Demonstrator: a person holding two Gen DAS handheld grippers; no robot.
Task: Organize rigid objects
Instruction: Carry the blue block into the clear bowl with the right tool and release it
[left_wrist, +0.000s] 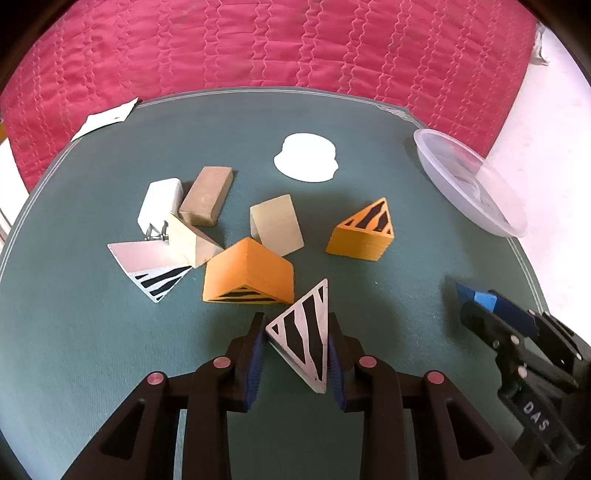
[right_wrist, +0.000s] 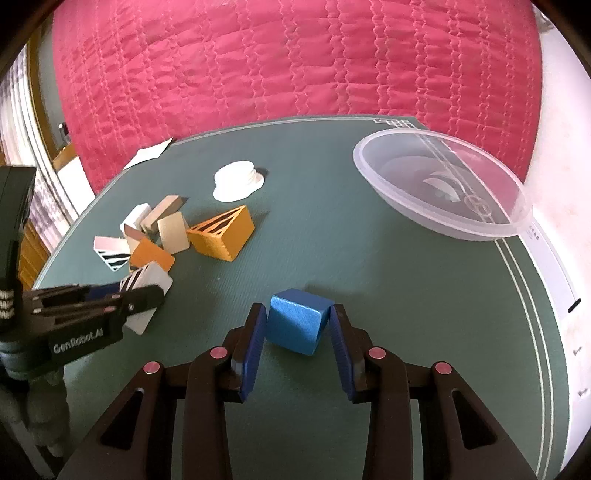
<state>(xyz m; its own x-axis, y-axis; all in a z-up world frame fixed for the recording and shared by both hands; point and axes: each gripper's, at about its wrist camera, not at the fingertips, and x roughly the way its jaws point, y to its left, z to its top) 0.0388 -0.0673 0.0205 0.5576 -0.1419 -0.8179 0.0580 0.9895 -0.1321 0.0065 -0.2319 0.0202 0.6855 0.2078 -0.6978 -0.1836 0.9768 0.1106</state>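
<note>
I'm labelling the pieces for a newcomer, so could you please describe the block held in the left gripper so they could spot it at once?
On the green mat, look at the near edge of the cluster of blocks, just in front of the big orange wedge. There the left gripper is shut on a white triangular wedge with black stripes. Its striped twin lies free to the left; the other striped wedges are orange.

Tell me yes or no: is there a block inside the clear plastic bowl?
No. The clear bowl holds no block; the blue cube sits between the right gripper pads.
</note>
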